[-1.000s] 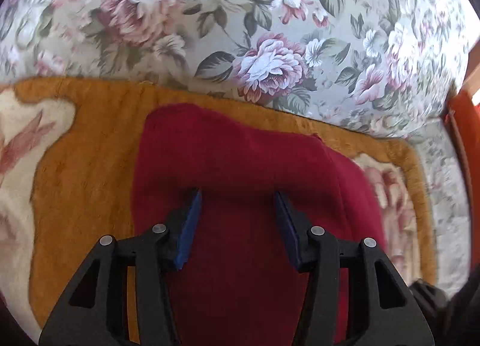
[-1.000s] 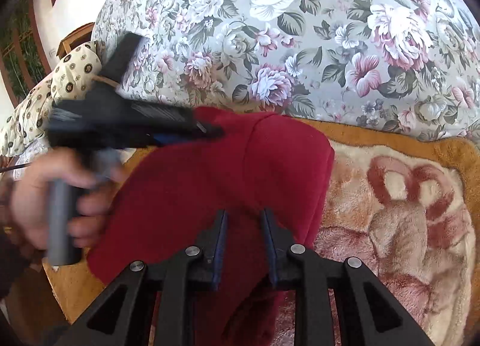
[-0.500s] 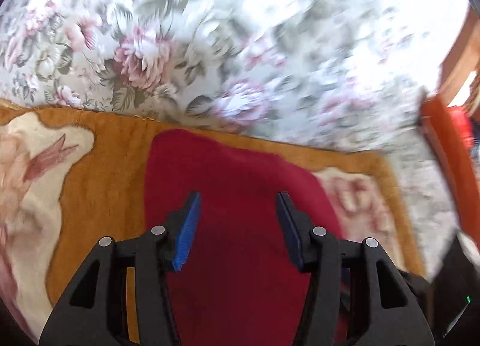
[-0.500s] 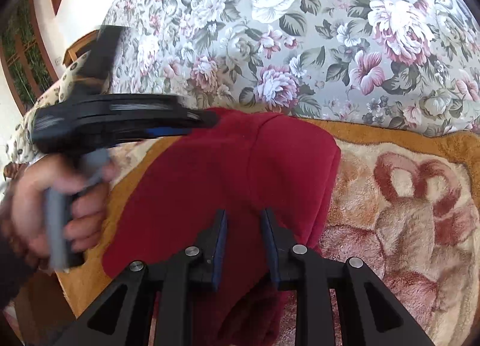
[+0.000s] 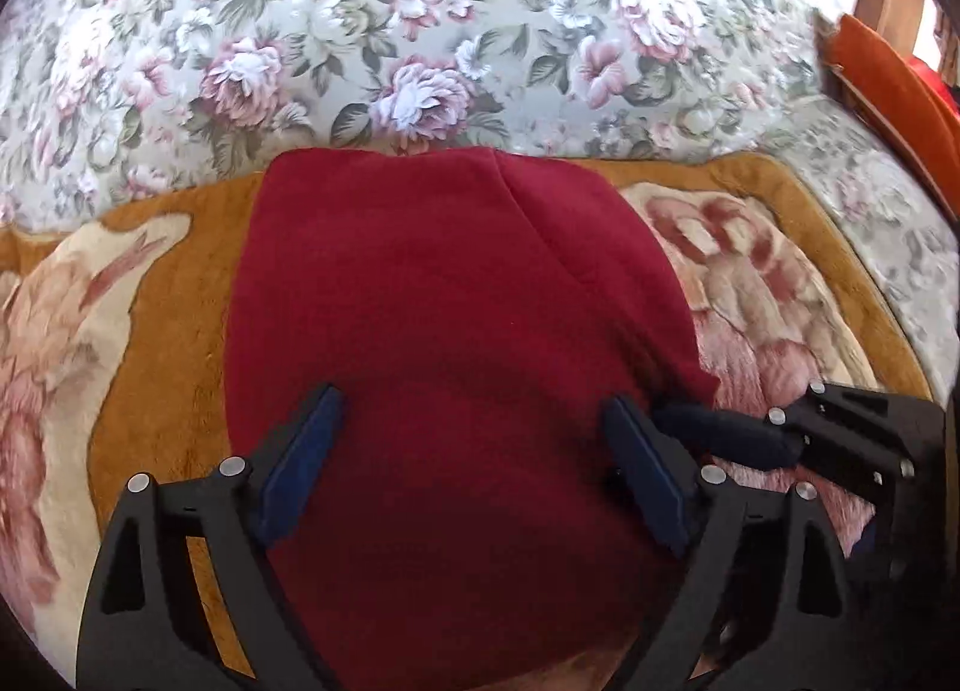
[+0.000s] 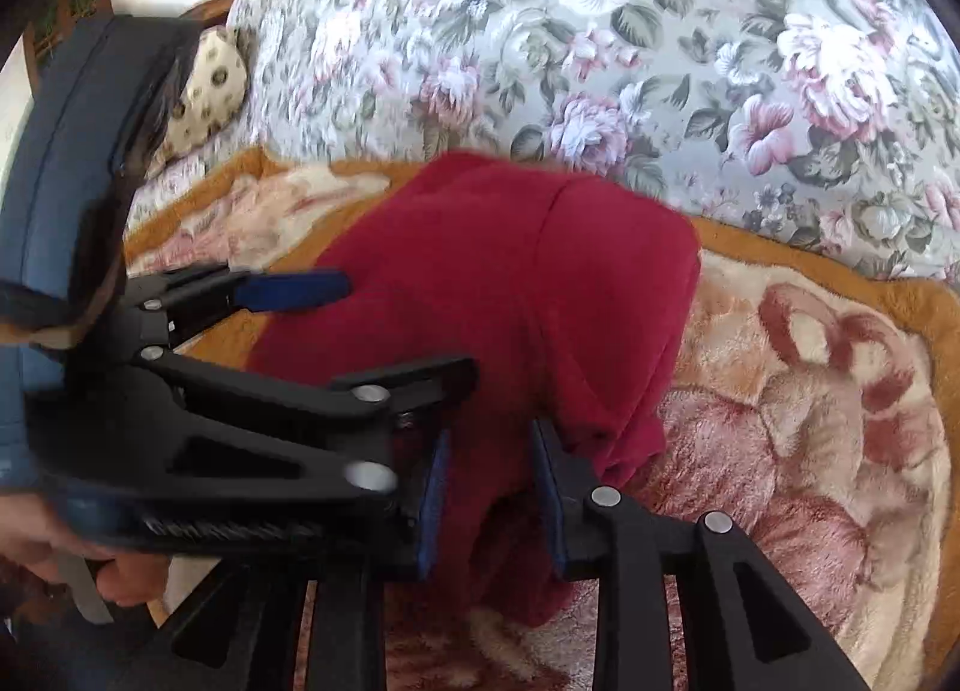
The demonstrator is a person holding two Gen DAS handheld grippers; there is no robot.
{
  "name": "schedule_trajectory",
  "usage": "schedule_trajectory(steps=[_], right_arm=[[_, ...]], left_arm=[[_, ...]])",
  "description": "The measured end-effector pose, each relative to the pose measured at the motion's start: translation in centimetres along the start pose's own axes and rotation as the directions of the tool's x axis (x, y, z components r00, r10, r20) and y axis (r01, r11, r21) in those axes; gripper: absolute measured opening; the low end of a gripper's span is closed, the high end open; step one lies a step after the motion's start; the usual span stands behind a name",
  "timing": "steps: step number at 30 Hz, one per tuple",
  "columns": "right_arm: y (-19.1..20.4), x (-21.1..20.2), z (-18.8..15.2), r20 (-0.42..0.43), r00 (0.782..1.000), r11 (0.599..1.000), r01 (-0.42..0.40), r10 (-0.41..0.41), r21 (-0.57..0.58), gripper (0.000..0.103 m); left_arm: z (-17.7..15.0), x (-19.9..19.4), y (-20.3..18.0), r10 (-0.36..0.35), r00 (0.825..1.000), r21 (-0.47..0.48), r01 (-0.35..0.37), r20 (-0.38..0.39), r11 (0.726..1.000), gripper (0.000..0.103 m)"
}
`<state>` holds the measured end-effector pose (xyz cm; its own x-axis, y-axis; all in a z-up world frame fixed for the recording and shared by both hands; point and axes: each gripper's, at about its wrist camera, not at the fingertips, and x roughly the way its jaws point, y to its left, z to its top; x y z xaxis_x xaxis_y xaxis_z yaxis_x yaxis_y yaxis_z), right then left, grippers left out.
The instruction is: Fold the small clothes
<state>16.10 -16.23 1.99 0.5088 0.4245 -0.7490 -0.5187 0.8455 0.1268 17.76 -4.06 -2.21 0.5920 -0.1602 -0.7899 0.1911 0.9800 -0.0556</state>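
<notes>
A dark red fleece garment (image 5: pixel 450 283) lies folded on a plush orange and cream blanket (image 5: pixel 150 343). My left gripper (image 5: pixel 474 451) hovers over its near part. Its jaws are opening wide, and the blue pads (image 5: pixel 300 451) press on nothing. In the right wrist view, the left gripper (image 6: pixel 384 331) reaches in from the left, above the garment (image 6: pixel 510 271). My right gripper (image 6: pixel 492 481) is at the garment's near right edge. A bunch of red cloth still fills the gap between its pads (image 6: pixel 438 487) as the jaws start opening. In the left wrist view, the right gripper (image 5: pixel 720 439) meets the cloth's right corner.
A floral bedspread (image 5: pixel 420 31) rises behind the blanket. An orange-red cushion on a wooden frame (image 5: pixel 888 73) stands at the far right. A spotted pillow (image 6: pixel 210 85) lies at the far left. A hand (image 6: pixel 90 565) holds the left gripper's handle.
My left gripper has swung across toward the right gripper, and its jaws have spread much wider. The right gripper has hardly moved, and its jaws have widened a little around the cloth.
</notes>
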Motion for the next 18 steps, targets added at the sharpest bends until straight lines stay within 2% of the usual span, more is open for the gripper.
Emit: schedule_trajectory(steps=[3, 9, 18], right_arm=[[0.18, -0.02, -0.13, 0.002, 1.0, 1.0, 0.012, -0.012, -0.009, 0.028], [-0.17, 0.1, -0.2, 0.004, 1.0, 1.0, -0.022, 0.022, 0.0, 0.028], [0.31, -0.02, -0.25, 0.012, 1.0, 1.0, -0.005, 0.006, -0.024, 0.028]], left_arm=[[-0.17, 0.11, -0.18, 0.025, 1.0, -0.007, -0.025, -0.005, 1.0, 0.089], [-0.13, 0.08, -0.24, 0.026, 1.0, -0.01, -0.026, -0.004, 1.0, 0.09], [-0.2, 0.07, -0.44, 0.035, 0.999, -0.01, -0.035, -0.001, 0.999, 0.091]])
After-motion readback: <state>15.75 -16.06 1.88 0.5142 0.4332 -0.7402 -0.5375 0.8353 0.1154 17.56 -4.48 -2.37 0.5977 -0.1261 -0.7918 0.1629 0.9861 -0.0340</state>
